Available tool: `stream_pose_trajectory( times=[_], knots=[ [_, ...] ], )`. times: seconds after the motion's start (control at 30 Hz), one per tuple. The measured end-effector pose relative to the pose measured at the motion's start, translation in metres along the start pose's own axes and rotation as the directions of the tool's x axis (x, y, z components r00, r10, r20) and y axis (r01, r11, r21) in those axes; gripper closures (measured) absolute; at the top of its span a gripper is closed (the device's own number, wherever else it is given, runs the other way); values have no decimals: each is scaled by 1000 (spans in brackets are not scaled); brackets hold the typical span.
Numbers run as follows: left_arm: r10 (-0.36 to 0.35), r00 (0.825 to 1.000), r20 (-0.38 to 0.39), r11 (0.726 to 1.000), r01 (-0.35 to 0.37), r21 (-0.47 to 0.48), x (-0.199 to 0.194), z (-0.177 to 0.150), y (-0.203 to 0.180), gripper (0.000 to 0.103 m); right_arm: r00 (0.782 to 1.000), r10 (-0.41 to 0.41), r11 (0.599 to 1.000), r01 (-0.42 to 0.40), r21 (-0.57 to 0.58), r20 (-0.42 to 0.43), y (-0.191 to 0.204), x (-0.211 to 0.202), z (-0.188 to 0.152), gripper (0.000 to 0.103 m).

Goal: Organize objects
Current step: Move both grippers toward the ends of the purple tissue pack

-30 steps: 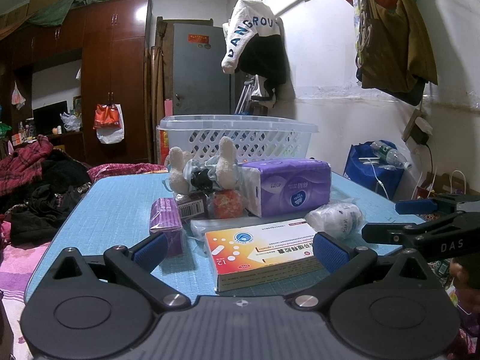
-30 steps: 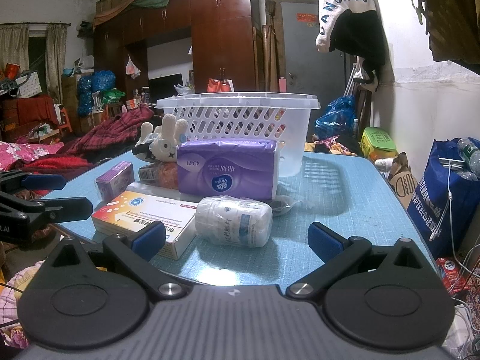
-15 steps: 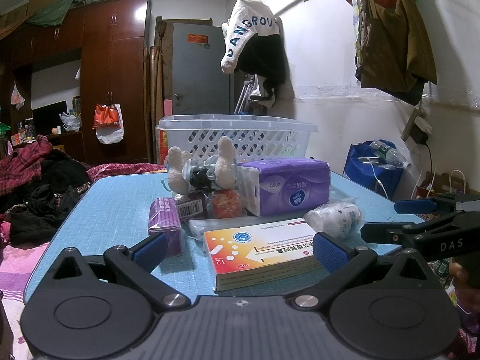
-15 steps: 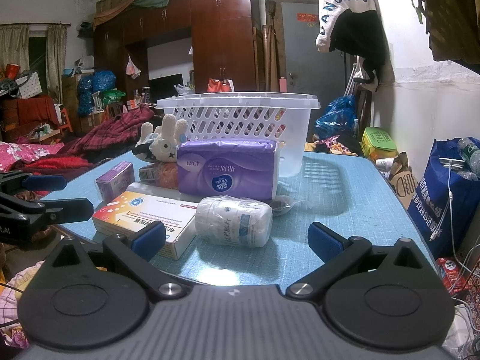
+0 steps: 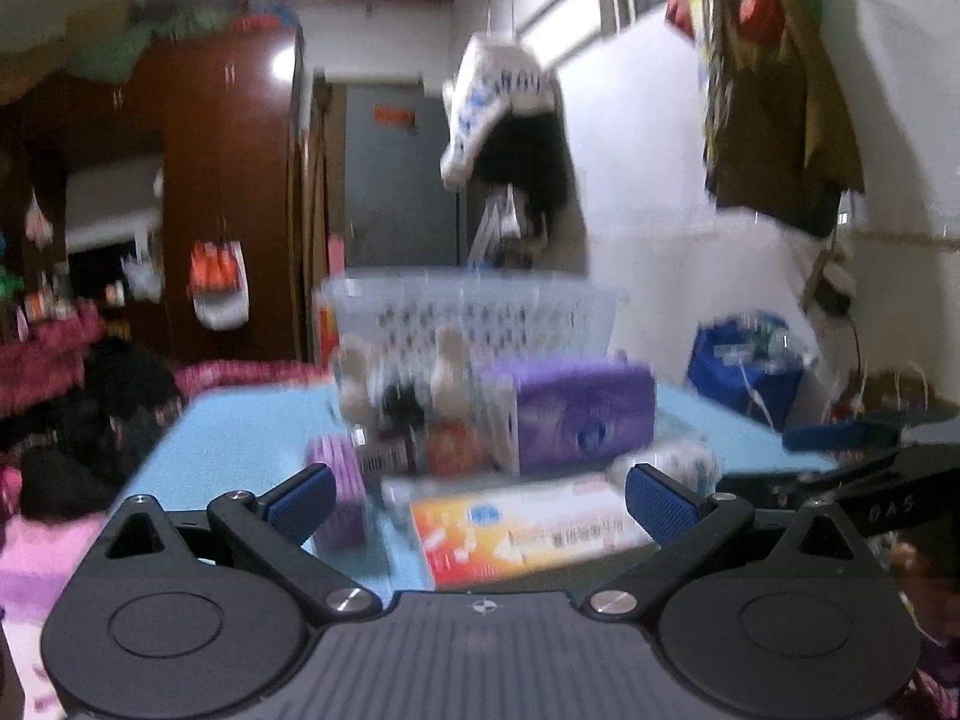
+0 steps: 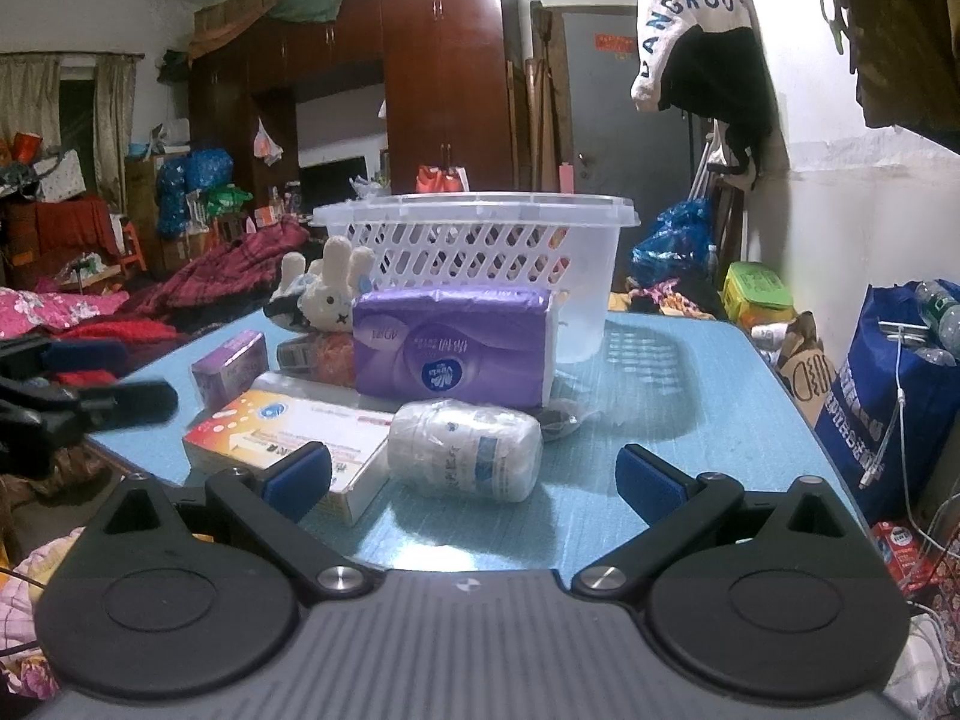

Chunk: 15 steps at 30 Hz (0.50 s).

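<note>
A white slotted basket (image 6: 480, 246) stands upright at the back of the blue counter (image 6: 690, 420). Before it a purple tissue pack (image 6: 450, 348) lies lengthwise, a plush rabbit (image 6: 327, 294) to its left. Nearer, a white bottle (image 6: 465, 449) lies on its side, touching an orange-and-white medicine box (image 6: 288, 429); a small purple box (image 6: 231, 369) sits farther left.

left gripper (image 5: 477, 495) jaws wide | orange box (image 5: 528, 531) ahead | view blurred

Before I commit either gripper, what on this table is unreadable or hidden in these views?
- Left wrist view: motion blur smears everything; medicine box print unreadable.
- Right wrist view: laundry basket interior hidden by its own wall and the tissue pack.
- Orange item: mostly covered by the tissue pack, unidentifiable.
- Pill bottle: label too small to read.
</note>
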<state>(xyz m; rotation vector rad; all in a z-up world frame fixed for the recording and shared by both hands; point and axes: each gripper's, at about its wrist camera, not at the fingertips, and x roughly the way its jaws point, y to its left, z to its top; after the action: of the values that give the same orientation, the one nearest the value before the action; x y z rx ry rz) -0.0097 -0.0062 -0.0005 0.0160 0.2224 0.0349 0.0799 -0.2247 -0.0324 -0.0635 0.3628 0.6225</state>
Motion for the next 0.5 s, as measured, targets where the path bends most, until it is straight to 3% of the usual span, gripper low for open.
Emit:
stream_pose_trajectory(
  times=[0.13,0.2,0.27,0.4,0.5],
  knots=[
    [12,995,101,1000,-14,21,-8,5,0,0,996,10,1000,-11,11,89,-9,-6,2,0],
    [-24,995,92,1000,23,13,-4,8,3,0,992,4,1000,-5,8,125,-14,-7,3,0],
    [-48,997,59,999,48,-1,2,10,8,0,994,-2,1000,-1,28,110,-20,-2,5,0],
    [27,996,89,1000,-27,0,5,9,13,0,994,-4,999,0,40,108,-29,4,8,0],
    [4,996,89,999,-1,-33,3,12,19,0,992,-25,999,23,23,124,-30,1,10,0]
  ],
)
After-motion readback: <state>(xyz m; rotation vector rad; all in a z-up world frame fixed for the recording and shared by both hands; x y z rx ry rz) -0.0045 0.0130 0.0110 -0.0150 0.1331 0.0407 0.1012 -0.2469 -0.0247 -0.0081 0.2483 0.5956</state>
